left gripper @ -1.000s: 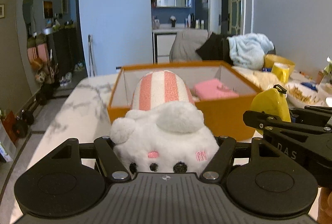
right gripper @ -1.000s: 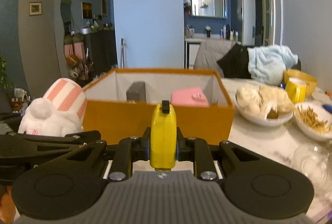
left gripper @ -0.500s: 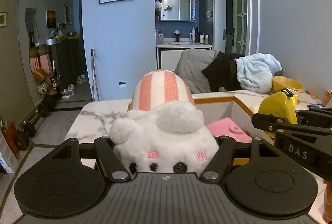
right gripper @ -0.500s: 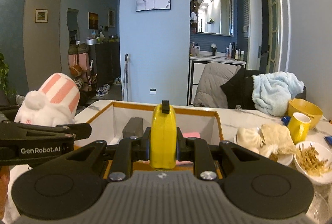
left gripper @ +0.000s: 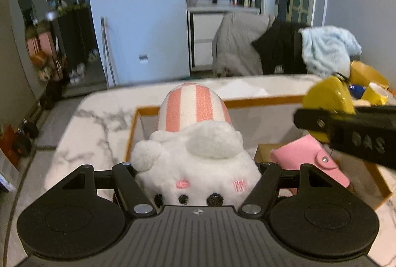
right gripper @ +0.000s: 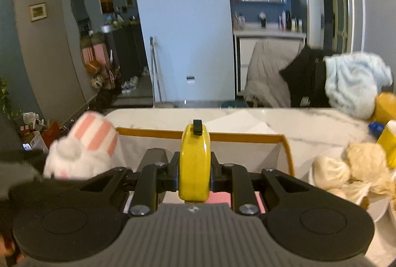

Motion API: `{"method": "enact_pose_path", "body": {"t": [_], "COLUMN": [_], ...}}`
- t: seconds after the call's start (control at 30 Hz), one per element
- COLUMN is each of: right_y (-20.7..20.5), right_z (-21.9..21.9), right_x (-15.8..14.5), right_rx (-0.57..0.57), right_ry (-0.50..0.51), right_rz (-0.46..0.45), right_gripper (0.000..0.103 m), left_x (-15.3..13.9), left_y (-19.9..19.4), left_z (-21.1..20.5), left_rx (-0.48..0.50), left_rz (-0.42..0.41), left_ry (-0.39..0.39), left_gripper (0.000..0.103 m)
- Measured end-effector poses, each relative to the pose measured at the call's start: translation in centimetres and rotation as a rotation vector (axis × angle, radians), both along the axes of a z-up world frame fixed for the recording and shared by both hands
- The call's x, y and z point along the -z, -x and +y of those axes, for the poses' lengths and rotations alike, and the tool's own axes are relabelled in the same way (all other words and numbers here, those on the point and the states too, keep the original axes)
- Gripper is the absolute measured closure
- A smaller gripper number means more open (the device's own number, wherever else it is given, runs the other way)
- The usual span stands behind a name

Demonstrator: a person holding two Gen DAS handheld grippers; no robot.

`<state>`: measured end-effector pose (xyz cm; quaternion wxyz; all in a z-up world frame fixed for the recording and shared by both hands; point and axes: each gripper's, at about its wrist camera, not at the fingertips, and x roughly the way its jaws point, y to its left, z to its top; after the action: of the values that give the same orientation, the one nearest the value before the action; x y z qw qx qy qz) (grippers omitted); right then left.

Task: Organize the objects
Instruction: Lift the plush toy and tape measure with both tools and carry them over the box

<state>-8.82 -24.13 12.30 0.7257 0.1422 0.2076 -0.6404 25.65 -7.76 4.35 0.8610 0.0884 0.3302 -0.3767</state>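
Left gripper (left gripper: 196,168): clenched on the white plush toy (left gripper: 195,158), whose pink-striped end points to the far side; the fingertips are buried in its fur and cannot be seen.
Right gripper (right gripper: 194,176): closed tight on the yellow tape measure (right gripper: 195,163), held on edge with its black tab up.
Orange box (left gripper: 262,101): sits on the marble table (left gripper: 99,118); both held things hang over it, the plush at its left side, the tape measure to the right.
Pink wallet (left gripper: 309,160): lies in the box's right part, its near end cut off by the gripper frame.
Grey block (right gripper: 153,155): inside the box, mostly hidden behind the right gripper's linkage.
Bowl of buns (right gripper: 346,173): right of the box, blurred and partly cut off.
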Motion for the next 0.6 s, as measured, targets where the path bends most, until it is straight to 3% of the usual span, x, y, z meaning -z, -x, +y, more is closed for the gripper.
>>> {"method": "enact_pose_path", "body": {"t": [0.27, 0.6], "right_y": [-0.9, -1.1], "right_z": [-6.3, -12.2], "right_x": [3.2, 6.1], "right_rx": [-0.011, -0.016], "right_ry": [-0.18, -0.432], "right_rz": [0.019, 0.001], "right_gripper": [0.081, 0.081], "left_x": [2.2, 1.6], "left_y": [-2.3, -3.1], "left_z": [-0.2, -1.8], "left_rx": [0.008, 0.083], "left_rz": [0.149, 0.168], "left_ry": [-0.069, -0.183], "left_gripper": [0.022, 0.022]}}
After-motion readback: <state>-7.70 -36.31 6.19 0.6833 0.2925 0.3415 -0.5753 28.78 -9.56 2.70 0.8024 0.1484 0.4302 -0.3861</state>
